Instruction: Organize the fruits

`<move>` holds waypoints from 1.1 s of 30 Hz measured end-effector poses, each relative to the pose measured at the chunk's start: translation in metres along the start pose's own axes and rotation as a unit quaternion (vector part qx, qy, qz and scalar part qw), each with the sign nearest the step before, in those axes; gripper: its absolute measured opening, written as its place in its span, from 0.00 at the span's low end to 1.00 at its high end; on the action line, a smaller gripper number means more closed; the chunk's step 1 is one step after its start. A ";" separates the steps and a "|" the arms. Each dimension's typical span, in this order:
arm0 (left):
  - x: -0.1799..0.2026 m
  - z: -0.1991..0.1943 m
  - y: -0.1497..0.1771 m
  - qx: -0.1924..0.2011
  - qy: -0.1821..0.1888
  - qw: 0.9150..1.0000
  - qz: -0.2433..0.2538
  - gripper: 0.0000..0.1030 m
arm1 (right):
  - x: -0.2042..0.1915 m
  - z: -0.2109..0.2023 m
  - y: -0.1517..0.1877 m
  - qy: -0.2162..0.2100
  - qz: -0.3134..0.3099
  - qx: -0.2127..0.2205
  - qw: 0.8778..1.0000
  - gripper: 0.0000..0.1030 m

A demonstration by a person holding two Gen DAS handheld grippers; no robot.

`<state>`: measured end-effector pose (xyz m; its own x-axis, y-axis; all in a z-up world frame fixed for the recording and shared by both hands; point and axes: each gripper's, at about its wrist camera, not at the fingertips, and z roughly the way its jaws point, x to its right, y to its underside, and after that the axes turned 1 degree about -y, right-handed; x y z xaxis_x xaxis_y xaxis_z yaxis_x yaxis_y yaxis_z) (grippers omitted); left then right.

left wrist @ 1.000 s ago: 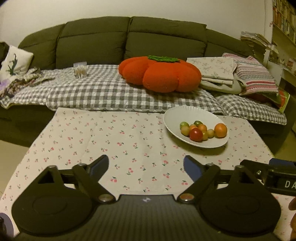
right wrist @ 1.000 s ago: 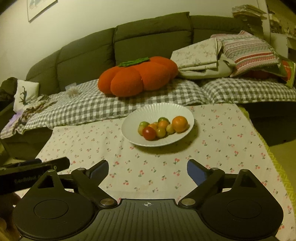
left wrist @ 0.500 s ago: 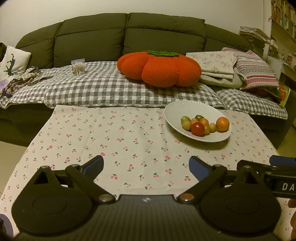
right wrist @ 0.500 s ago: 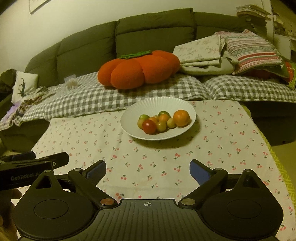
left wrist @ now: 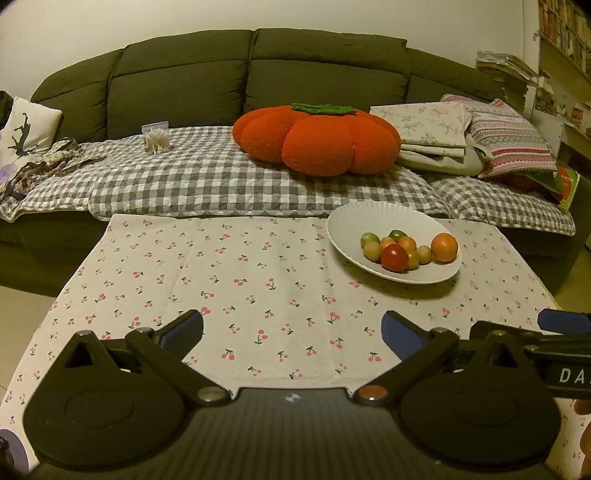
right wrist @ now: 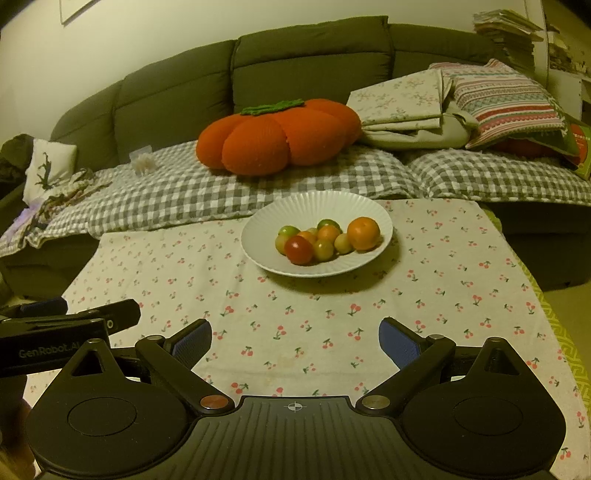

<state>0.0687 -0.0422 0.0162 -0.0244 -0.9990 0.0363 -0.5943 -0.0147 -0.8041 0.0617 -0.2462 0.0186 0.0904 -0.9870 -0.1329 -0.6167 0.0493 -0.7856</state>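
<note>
I see the right tool [left wrist: 565, 343] cut off at the frame edge; the small fruits [right wrist: 312, 236] behind the red one stay partly hidden.

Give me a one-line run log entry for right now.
left gripper open, empty | right gripper open, empty | fruits all in white bowl | nothing grasped yet

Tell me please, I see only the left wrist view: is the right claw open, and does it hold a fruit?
Observer: The right claw is open and empty, over the cherry-print tablecloth.
Operator: What lies past the table's right edge?
Observer: A yellow-green patterned mat.
Operator: Is anything on the wall?
Observer: A framed picture, upper left, mostly cut off.
</note>
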 end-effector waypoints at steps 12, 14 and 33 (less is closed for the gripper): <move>-0.001 0.001 0.000 -0.006 -0.002 1.000 -0.003 0.99 | -0.002 0.002 0.002 0.000 -0.004 -0.004 1.000 0.96; -0.001 0.001 0.000 -0.006 -0.003 1.000 -0.002 0.99 | -0.002 0.002 0.002 -0.001 -0.004 -0.004 1.000 0.96; 0.003 0.002 0.002 -0.008 0.001 1.000 0.002 0.99 | -0.004 0.003 0.003 -0.002 -0.007 -0.005 1.000 0.96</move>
<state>0.0694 -0.0448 0.0135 -0.0287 -0.9990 0.0341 -0.6070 -0.0097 -0.7947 0.0615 -0.2415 0.0148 0.1023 -0.9870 -0.1238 -0.6232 0.0334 -0.7814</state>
